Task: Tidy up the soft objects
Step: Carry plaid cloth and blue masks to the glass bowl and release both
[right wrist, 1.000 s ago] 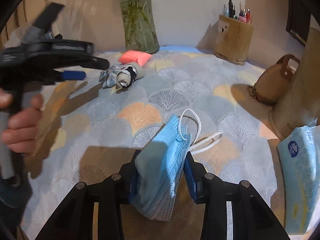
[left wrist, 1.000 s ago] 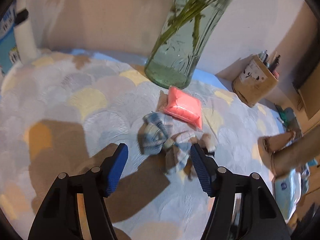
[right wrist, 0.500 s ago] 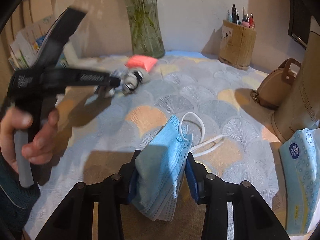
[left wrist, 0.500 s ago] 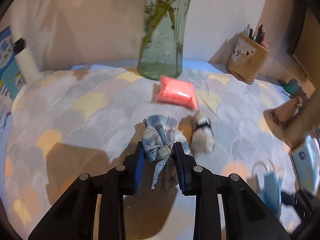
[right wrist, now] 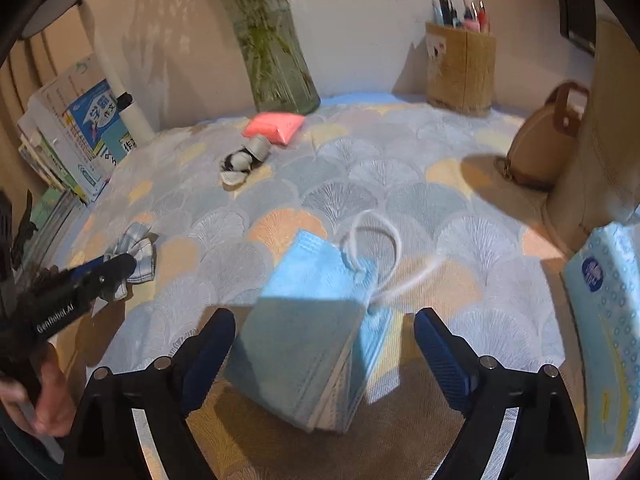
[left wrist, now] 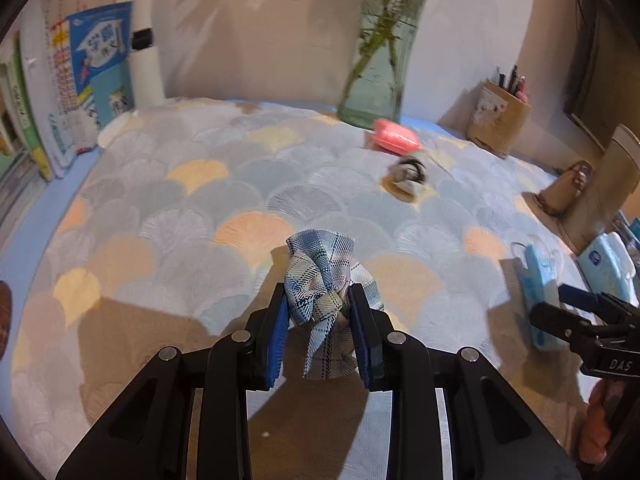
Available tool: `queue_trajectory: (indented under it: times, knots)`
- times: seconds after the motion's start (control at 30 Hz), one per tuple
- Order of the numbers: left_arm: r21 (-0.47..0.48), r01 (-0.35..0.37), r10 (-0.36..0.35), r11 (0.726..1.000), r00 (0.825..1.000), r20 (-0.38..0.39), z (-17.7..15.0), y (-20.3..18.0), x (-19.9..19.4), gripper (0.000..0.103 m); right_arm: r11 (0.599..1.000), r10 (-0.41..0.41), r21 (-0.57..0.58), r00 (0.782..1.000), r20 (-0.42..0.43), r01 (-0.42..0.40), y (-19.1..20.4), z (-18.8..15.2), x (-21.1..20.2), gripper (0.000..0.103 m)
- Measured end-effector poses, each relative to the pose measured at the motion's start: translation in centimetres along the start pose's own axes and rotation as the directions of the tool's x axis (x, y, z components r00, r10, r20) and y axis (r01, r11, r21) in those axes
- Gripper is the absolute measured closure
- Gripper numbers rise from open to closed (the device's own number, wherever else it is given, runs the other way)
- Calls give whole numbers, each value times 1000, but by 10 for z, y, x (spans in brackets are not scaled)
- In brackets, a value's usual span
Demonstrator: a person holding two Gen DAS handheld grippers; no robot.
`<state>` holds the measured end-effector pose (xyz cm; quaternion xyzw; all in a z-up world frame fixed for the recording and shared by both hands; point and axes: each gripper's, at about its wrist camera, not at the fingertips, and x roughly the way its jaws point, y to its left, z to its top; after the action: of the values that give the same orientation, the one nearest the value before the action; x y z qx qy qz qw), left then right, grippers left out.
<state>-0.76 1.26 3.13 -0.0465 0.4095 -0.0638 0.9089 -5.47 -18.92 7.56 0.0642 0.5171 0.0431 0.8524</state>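
the sorting looks partly under way rather than finished, judging from how things lie. the left gripper (left wrist: pixel 320 320) is clamped tight on the plaid cloth (left wrist: pixel 324 280), which bunches up between its blue pads and hangs just over the patterned tablecloth (left wrist: pixel 160 220), so that piece is in hand but not yet put anywhere. the right gripper (right wrist: pixel 324 344) has just been opening: its jaws stand wide on either side of the stack of blue masks (right wrist: pixel 316 320), no pad pressing on it, and the stack rests on the tablecloth near the tissue pack (right wrist: pixel 604 320); that looks like a piece just set down. left to deal with, as far as i can judge, are the small rolled sock (right wrist: pixel 244 160) and the pink pouch (right wrist: pixel 274 128), both lying near the glass vase (right wrist: pixel 276 60), well apart from the masks. where the soft things are meant to end up is not shown.
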Motion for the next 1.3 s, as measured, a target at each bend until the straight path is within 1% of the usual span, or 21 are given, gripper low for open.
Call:
queue_trajectory:
  times: [0.07, 0.17, 0.2, 0.23, 0.27, 0.3, 0.43, 0.53, 0.67, 0.7, 0.73, 0.77, 0.8, 0.83, 0.87, 0.9, 0.97, 1.03, 1.1, 1.23, 1.3]
  knots:
    - [6, 25, -25, 1000, 999, 28, 1, -2, -3, 77, 1000, 6, 13, 1000, -10, -6, -3, 0, 1, 13]
    - [33, 29, -30, 999, 999, 17, 0, -7, -1, 77, 1000, 3, 9, 1000, -10, -3, -2, -2, 1, 12]
    - [38, 31, -32, 999, 999, 21, 0, -7, -2, 77, 1000, -6, -1, 1000, -20, 6, 0, -2, 2, 11]
    - [40, 33, -34, 999, 999, 24, 0, -8, -2, 77, 1000, -12, -10, 999, -29, 12, 1, -2, 4, 7]
    - [42, 33, -34, 999, 999, 29, -1, -8, -3, 76, 999, -22, -25, 999, -44, 21, 4, -2, 6, 2]
    - [42, 35, -36, 999, 999, 30, -1, -8, -3, 76, 998, -35, -45, 997, -63, 32, 8, -3, 9, 0]
    - [36, 52, -53, 998, 998, 35, -1, -5, -5, 76, 990, -108, -102, 990, -87, 99, 17, -10, 11, 0]
    - [28, 60, -61, 998, 998, 33, -1, -4, -5, 76, 993, -109, -54, 990, -92, 104, 14, -16, 5, 0]
    - [27, 61, -62, 998, 998, 32, -1, -4, -5, 75, 992, -104, 57, 991, -86, 109, 8, -16, 0, 0]
    - [27, 59, -60, 998, 998, 32, -1, -4, -5, 75, 990, -120, 58, 989, -85, 125, 10, -15, 0, 3]
    - [28, 57, -58, 998, 998, 32, -1, -4, -5, 75, 987, -151, 41, 985, -81, 155, 14, -15, 2, 14]
    - [29, 55, -56, 998, 998, 34, -1, -4, -5, 75, 978, -208, 1, 976, -71, 208, 23, -14, 3, 26]
    - [30, 56, -57, 998, 998, 36, -1, -4, -5, 75, 977, -214, -14, 975, -63, 214, 27, -13, 3, 31]
    - [32, 55, -56, 998, 998, 37, -1, -4, -5, 75, 980, -199, -19, 979, -53, 198, 31, -12, 3, 45]
    - [34, 54, -55, 998, 998, 38, -1, -4, -6, 75, 983, -184, -21, 982, -44, 184, 34, -11, 2, 52]
    - [36, 54, -55, 998, 998, 39, -2, -5, -6, 75, 984, -177, -23, 983, -36, 176, 36, -10, 1, 55]
    - [40, 53, -54, 998, 998, 42, -2, -6, -7, 75, 992, -127, -13, 992, -24, 126, 34, -9, -3, 65]
    - [45, 51, -53, 998, 998, 43, -2, -6, -7, 75, 998, -66, 14, 998, 10, 66, 28, -10, -15, 68]
    - [52, 44, -46, 998, 998, 43, -2, -8, -7, 76, 999, -6, 41, 998, 55, 4, 18, -8, -34, 69]
    - [72, 28, -33, 997, 997, 68, -1, -15, -18, 76, 996, 23, 87, 996, 84, -30, 4, -8, -57, 69]
    - [75, 56, -62, 996, 995, 74, -1, -22, -29, 76, 992, 49, 111, 993, 103, -60, -5, -11, -71, 69]
